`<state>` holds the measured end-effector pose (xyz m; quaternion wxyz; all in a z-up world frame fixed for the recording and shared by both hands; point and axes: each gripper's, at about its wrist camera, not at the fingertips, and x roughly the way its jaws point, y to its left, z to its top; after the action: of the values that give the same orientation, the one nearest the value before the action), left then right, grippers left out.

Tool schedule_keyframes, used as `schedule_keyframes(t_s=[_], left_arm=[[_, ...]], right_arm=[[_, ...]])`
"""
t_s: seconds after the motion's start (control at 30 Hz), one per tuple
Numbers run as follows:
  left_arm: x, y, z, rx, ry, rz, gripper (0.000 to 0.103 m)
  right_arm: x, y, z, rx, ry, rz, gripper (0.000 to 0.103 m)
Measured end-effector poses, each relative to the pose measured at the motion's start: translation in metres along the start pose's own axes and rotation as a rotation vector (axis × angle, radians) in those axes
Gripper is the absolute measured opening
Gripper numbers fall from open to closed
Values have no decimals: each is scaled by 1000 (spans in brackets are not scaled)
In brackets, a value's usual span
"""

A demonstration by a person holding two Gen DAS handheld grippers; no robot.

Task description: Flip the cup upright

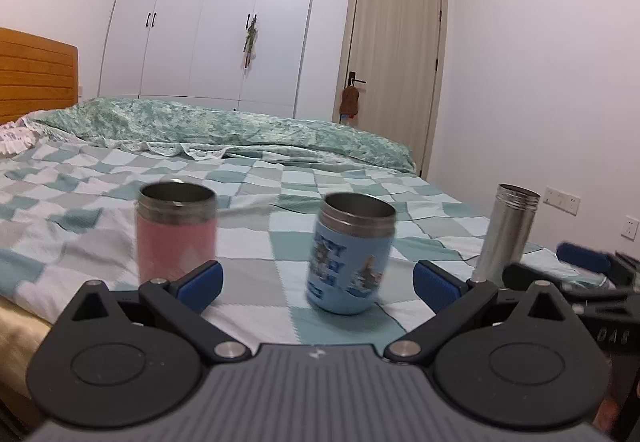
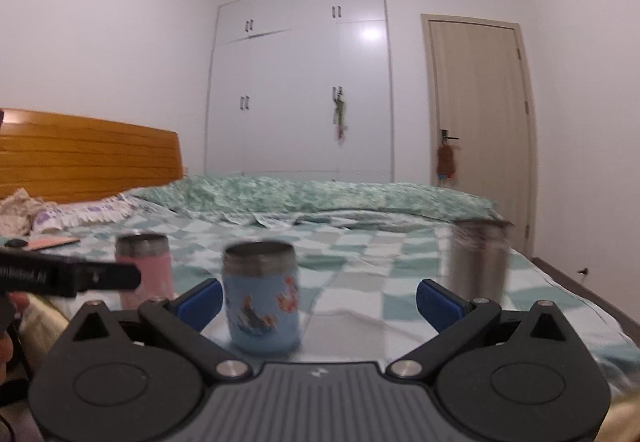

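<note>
Spreading wide and gripping nothing, the left gripper (image 1: 318,280) and right gripper (image 2: 319,300) are hovering low over the checked bedspread (image 1: 260,186). Just ahead, the blue cup (image 1: 350,252) is standing mouth up between the pink cup (image 1: 176,228) and the steel cup (image 1: 506,230), both also open end up. Nothing is lying tipped, so the flipping is looking finished.

The pink-sleeved cup with a brushed steel rim (image 1: 176,230) and the blue printed cup with a steel rim (image 1: 352,254) look matt on their sleeves. The bare slim steel cylinder (image 1: 506,232) has a dull sheen. The checked teal-and-white cloth bedspread (image 1: 280,182) looks soft and woven. The orange wooden headboard (image 2: 88,152) is smooth; the white wardrobe doors (image 2: 296,82) are glossy.
</note>
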<state>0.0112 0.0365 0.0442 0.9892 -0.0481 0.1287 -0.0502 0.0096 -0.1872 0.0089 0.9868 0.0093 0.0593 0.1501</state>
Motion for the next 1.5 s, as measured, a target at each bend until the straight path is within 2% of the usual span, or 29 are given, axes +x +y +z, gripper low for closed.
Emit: schedule_keyframes(t_s=[0.17,0.43,1.5], left_arm=[[9,-10,-22,19,-3,16,103],[8,-11,-37,41,-27,23,103],[6,-9,-39,49,-45,13,103]], right_arm=[[-4,-11,-24,38,36,-62,103],[-5,-12,-29,45,27,-61,103],[-6,-9,-31,39,29,-59,103]])
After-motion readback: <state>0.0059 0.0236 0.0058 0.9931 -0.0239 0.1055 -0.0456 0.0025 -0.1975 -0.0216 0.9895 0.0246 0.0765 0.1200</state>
